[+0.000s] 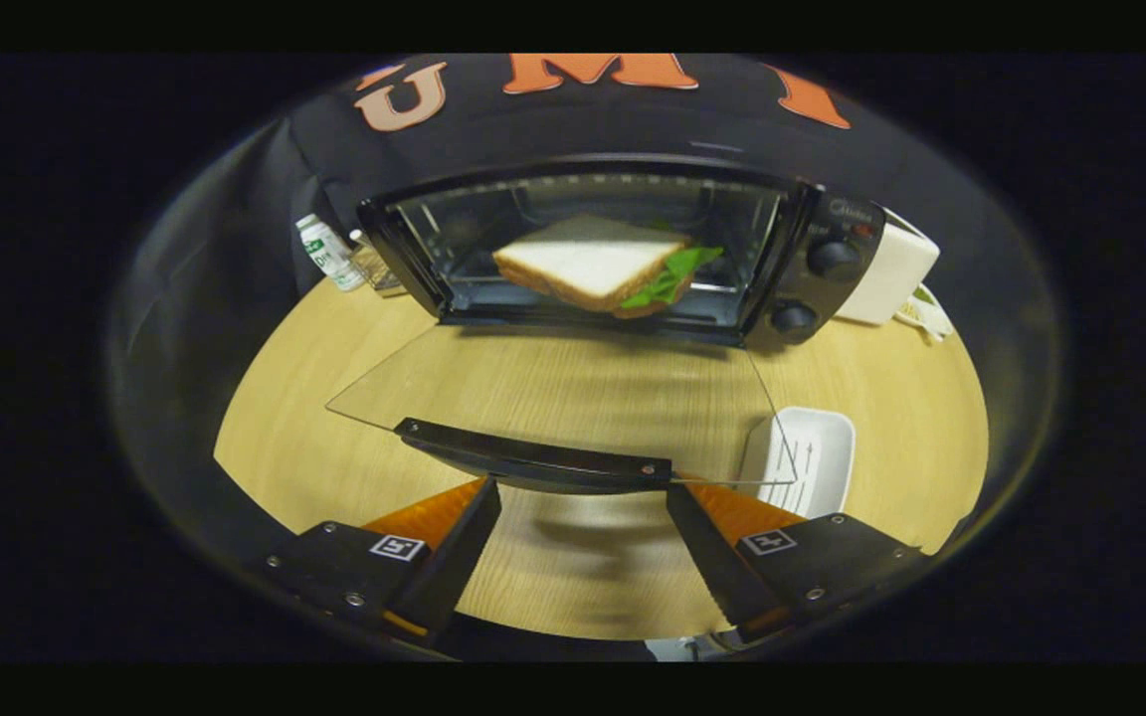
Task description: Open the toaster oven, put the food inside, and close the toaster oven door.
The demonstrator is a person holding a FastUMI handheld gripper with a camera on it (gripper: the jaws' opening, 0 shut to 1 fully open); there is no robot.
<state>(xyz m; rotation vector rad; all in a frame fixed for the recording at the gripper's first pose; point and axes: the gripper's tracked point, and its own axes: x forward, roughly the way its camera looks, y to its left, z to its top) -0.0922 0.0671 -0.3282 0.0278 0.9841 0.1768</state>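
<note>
Hand-held gripper [583, 532] spread wide, empty, just short of oven [623, 254] door handle [533, 460]; sandwich [598, 261] inside; door [563, 403] down flat over desk [911, 388].

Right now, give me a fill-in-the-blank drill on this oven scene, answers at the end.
1. The oven door is folded down and ____.
2. Inside the oven lies a ____.
3. The gripper fingers are spread apart just below the door's ____.
4. The white tray sits on the table beside the door, on the side of the oven's ____.

Missing words: open; sandwich; handle; knobs.
</note>
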